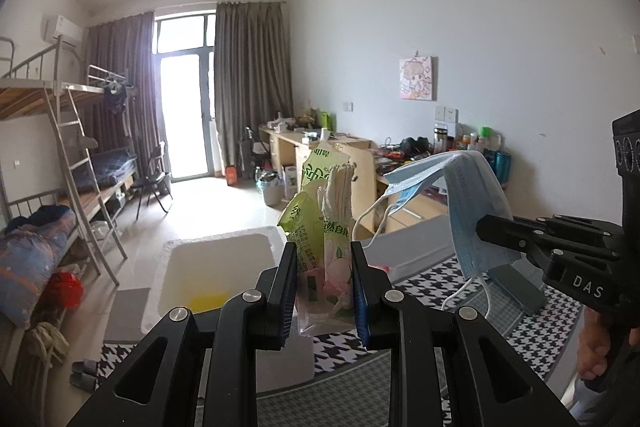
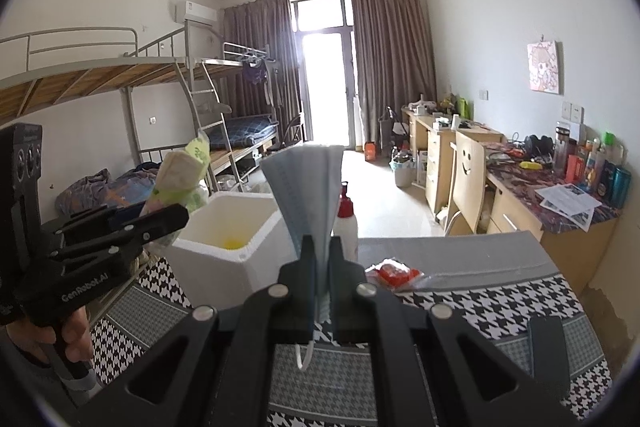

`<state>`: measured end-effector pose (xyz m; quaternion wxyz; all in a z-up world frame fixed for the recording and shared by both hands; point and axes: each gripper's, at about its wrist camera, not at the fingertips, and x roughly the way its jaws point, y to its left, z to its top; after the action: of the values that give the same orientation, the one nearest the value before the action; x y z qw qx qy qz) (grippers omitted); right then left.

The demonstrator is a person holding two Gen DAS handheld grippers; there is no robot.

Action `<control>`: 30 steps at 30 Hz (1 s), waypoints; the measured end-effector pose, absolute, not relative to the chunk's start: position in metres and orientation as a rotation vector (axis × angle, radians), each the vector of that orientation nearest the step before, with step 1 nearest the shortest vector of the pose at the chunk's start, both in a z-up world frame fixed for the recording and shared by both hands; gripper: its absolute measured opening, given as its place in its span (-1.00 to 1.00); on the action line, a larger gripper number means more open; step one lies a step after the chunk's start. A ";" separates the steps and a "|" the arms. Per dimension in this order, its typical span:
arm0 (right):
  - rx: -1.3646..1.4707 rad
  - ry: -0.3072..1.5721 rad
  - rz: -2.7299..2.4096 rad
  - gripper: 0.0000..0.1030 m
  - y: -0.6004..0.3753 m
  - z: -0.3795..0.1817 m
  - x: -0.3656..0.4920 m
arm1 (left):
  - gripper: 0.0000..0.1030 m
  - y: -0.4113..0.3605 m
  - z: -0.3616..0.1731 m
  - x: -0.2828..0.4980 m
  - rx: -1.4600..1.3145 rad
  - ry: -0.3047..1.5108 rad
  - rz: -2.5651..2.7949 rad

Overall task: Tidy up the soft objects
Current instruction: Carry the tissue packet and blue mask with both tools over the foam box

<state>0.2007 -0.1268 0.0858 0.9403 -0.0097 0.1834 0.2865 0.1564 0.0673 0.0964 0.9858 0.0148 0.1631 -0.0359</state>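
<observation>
The left hand-held gripper (image 1: pixel 323 285) is clenched on a soft green-and-pink printed plastic packet with a bundle of white gloves pressed against it (image 1: pixel 320 227), held upright above the near edge of the worktop covered in black-and-white houndstooth cloth (image 1: pixel 520 311). The right hand-held gripper (image 2: pixel 321 281) is clamped on a pale blue pleated disposable face mask (image 2: pixel 308 187), whose white ear loops hang loose below the jaws. Both loads sit near the open white foam box (image 2: pixel 224 227), which already holds something yellow at its bottom. The likely trouble lies in the slack parts: a dangling ear loop could catch on the box rim or on the other hand-held gripper as the two close in, and the gloves, seemingly pinned only by the packet beside them, could slide free if the grip eases too early, landing on the cloth or the floor. The white spray bottle with a red cap (image 2: pixel 346 223) stands just beside the box and could be knocked over by a wide swing. The right wrist view alone shows that bottle, the crumpled red-and-white wrapper (image 2: pixel 394 273) on the cloth, and the box's outer wall; the left wrist view alone shows the mask draped sideways with its loops trailing, and a dark grey stand (image 1: pixel 516 287) behind it.
</observation>
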 end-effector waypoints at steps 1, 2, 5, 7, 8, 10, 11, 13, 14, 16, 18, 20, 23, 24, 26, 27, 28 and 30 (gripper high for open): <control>-0.021 0.372 0.589 -0.85 -0.125 0.087 0.202 | -0.50 0.068 0.097 0.158 0.032 0.325 -0.063; -0.023 0.369 0.592 -0.85 -0.123 0.088 0.203 | -0.49 0.069 0.098 0.159 0.033 0.323 -0.057; -0.033 0.362 0.599 -0.85 -0.118 0.090 0.206 | -0.49 0.071 0.100 0.162 0.032 0.320 -0.042; -0.031 0.357 0.611 -0.85 -0.115 0.092 0.209 | -0.49 0.073 0.101 0.164 0.030 0.317 -0.030; -0.029 0.356 0.613 -0.85 -0.114 0.092 0.211 | -0.49 0.075 0.101 0.166 0.028 0.316 -0.025; -0.032 0.357 0.616 -0.85 -0.110 0.094 0.214 | -0.49 0.079 0.101 0.170 0.021 0.316 -0.010; -0.037 0.355 0.619 -0.85 -0.107 0.095 0.215 | -0.49 0.082 0.101 0.174 0.018 0.320 -0.001; -0.041 0.354 0.628 -0.85 -0.102 0.096 0.218 | -0.49 0.088 0.099 0.180 0.011 0.328 0.020; -0.044 0.355 0.635 -0.85 -0.099 0.097 0.219 | -0.49 0.091 0.099 0.182 0.006 0.329 0.025; -0.046 0.354 0.643 -0.85 -0.095 0.100 0.221 | -0.49 0.095 0.098 0.184 0.000 0.330 0.041; -0.046 0.359 0.656 -0.85 -0.090 0.101 0.224 | -0.49 0.100 0.097 0.187 -0.007 0.331 0.056; -0.051 0.358 0.663 -0.85 -0.084 0.102 0.227 | -0.49 0.103 0.097 0.189 -0.006 0.332 0.080; -0.051 0.358 0.670 -0.85 -0.078 0.103 0.231 | -0.49 0.109 0.096 0.193 -0.006 0.335 0.121; -0.053 0.357 0.673 -0.85 -0.076 0.103 0.232 | -0.49 0.111 0.096 0.194 -0.010 0.339 0.128; -0.059 0.356 0.678 -0.85 -0.071 0.104 0.235 | -0.49 0.114 0.094 0.195 -0.011 0.344 0.150; -0.061 0.359 0.680 -0.85 -0.068 0.104 0.236 | -0.49 0.115 0.094 0.197 -0.011 0.347 0.156; -0.066 0.363 0.686 -0.85 -0.065 0.104 0.237 | -0.49 0.117 0.092 0.198 -0.016 0.352 0.159; -0.076 0.366 0.694 -0.85 -0.058 0.103 0.239 | -0.49 0.120 0.091 0.201 -0.021 0.359 0.166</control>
<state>0.2385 -0.0585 0.1029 0.9233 -0.0370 0.1785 0.3382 0.2007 0.1197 0.0906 0.9804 -0.0107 0.1785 0.0823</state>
